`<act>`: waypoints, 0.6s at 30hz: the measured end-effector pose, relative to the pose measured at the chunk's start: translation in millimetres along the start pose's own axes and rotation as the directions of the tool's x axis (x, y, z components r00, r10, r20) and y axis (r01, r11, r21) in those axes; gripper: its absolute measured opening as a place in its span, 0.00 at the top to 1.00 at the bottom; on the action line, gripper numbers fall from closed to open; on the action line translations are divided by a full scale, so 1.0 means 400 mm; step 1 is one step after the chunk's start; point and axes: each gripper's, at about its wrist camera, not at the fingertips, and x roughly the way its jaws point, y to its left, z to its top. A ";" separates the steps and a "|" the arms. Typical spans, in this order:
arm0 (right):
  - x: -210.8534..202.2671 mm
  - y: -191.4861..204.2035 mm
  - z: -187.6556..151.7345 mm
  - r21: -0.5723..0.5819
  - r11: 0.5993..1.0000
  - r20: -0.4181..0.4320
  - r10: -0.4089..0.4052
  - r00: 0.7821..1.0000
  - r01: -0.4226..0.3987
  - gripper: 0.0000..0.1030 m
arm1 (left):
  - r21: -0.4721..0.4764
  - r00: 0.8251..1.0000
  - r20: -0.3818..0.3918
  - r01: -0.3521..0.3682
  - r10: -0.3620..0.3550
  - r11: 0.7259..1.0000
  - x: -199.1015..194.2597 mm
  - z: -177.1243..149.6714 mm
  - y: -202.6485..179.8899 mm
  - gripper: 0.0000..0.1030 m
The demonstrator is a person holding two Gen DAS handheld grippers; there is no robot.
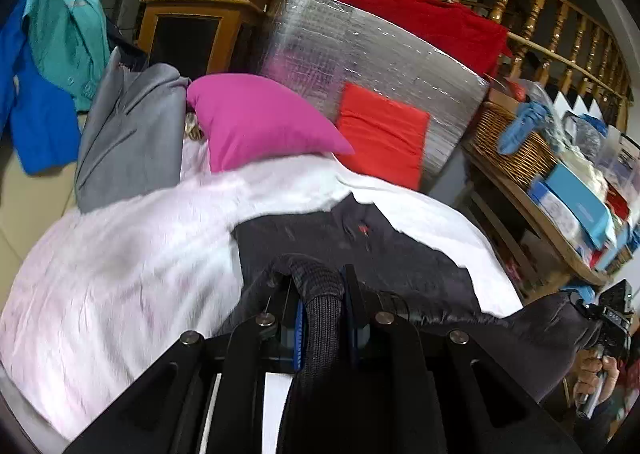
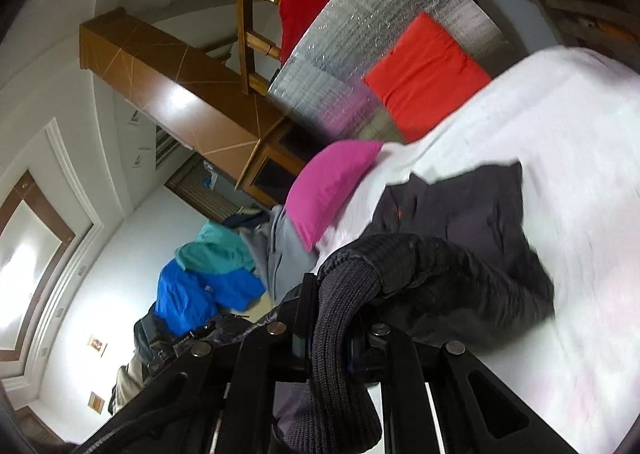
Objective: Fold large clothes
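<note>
While the bed (image 1: 120, 294) under its white sheet fills most of the room, a dark jacket (image 1: 340, 238) lies spread across the middle of it, partly lifted at the near edge. Behind it a silver foil panel (image 1: 360, 62) leans against the wooden railing (image 1: 520, 2), with a red cushion (image 1: 380, 134) propped on it and a pink pillow (image 1: 256, 122) beside a grey garment (image 1: 128, 142). To the right, a wicker basket (image 1: 512, 150) sits on a shelf, a blue cloth (image 1: 520, 126) hanging over its rim; what else it holds I cannot make out. The left gripper (image 1: 320, 294) has its fingers clamped on a ribbed knit cuff of the jacket, the cuff running straight between them. The right gripper (image 2: 332, 318) likewise pinches a ribbed cuff (image 2: 340, 314), which droops over its fingers, the jacket's body trailing away onto the sheet.
</note>
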 end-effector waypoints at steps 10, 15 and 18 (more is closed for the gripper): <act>0.224 -0.067 0.206 0.031 0.997 0.001 -0.075 0.997 0.075 0.90 | -0.005 0.994 -0.018 -0.112 0.112 0.994 0.239 0.139 0.032 0.83; 0.361 -0.157 0.277 0.076 0.988 -0.035 -0.129 0.991 0.131 0.90 | -0.035 0.986 -0.078 -0.152 0.149 0.988 0.404 0.182 0.061 0.83; 0.444 -0.226 0.310 0.101 0.978 -0.063 -0.175 0.983 0.181 0.90 | -0.028 0.977 -0.116 -0.182 0.178 0.983 0.504 0.190 0.076 0.83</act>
